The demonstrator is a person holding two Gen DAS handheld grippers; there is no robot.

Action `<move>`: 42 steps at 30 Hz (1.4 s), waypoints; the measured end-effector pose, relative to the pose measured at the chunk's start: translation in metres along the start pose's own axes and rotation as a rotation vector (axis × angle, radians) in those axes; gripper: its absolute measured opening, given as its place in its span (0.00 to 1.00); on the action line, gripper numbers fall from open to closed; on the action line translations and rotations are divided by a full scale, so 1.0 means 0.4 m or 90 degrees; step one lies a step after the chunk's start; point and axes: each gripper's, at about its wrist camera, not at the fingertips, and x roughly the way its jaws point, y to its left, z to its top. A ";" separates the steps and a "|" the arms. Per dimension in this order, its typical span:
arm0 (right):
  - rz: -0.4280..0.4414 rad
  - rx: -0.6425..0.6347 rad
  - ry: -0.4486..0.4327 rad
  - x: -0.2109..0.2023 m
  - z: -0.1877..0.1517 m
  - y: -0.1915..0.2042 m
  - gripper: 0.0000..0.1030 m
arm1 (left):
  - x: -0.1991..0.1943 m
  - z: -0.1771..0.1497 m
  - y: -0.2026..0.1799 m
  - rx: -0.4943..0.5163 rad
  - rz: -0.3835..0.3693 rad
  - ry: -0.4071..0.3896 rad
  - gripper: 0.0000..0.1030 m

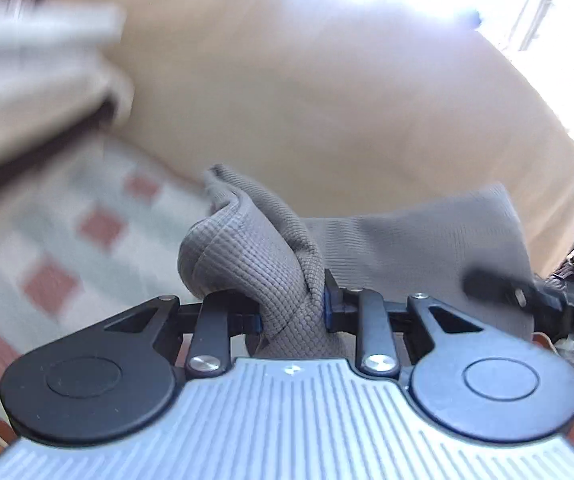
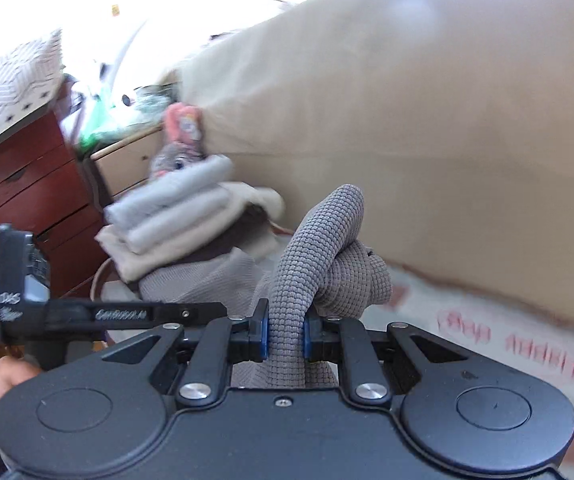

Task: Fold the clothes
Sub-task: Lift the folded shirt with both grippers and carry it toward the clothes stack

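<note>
Closest in the left wrist view, the left gripper (image 1: 293, 316) has its jaws drawn in tight on a bunched fold of the grey waffle-knit garment (image 1: 255, 256), which bulges up over the fingers and spreads away to the right as a flatter panel. In the right wrist view, the right gripper (image 2: 285, 338) is likewise clamped on a thick roll of the same garment (image 2: 315, 248), the cloth rising in a loop above the blue pads (image 2: 262, 338) and trailing down toward the camera. So the garment hangs between the two grippers, held off the surface at both ends (how much of it drapes below is hidden by the gripper bodies).

Just beyond the right gripper, the other handheld gripper (image 2: 99, 314) crosses the left of that view, with the person's hand (image 2: 5, 376) showing at the lower left edge. Under and beyond the cloth lies a pale checked rug (image 1: 59, 248) with red squares. Farther on sits a stack of folded clothes (image 2: 175, 216), blurred, in greys and cream, with a pink and grey soft toy (image 2: 181, 140) behind it. A beige bed cover (image 2: 427, 120) fills the background, and a red-brown chest of drawers (image 2: 27, 184) stands far left.
</note>
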 end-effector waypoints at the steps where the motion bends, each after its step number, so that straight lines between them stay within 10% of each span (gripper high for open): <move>1: 0.000 -0.022 0.001 -0.011 0.049 0.027 0.18 | -0.032 0.036 -0.007 0.012 -0.005 -0.011 0.23; 12: -0.057 -0.085 0.001 0.036 0.446 0.253 0.18 | -0.160 0.412 0.039 0.045 0.029 -0.032 0.23; 23: -0.023 -0.081 0.034 0.266 0.482 0.278 0.18 | -0.119 0.365 0.280 -0.061 -0.038 -0.114 0.23; 34: 0.140 -0.267 0.069 0.611 0.640 0.447 0.17 | -0.169 0.356 0.467 -0.019 0.111 -0.361 0.23; 42: 0.084 -0.242 0.094 0.900 0.646 0.447 0.19 | -0.002 0.337 0.677 -0.113 0.171 -0.276 0.26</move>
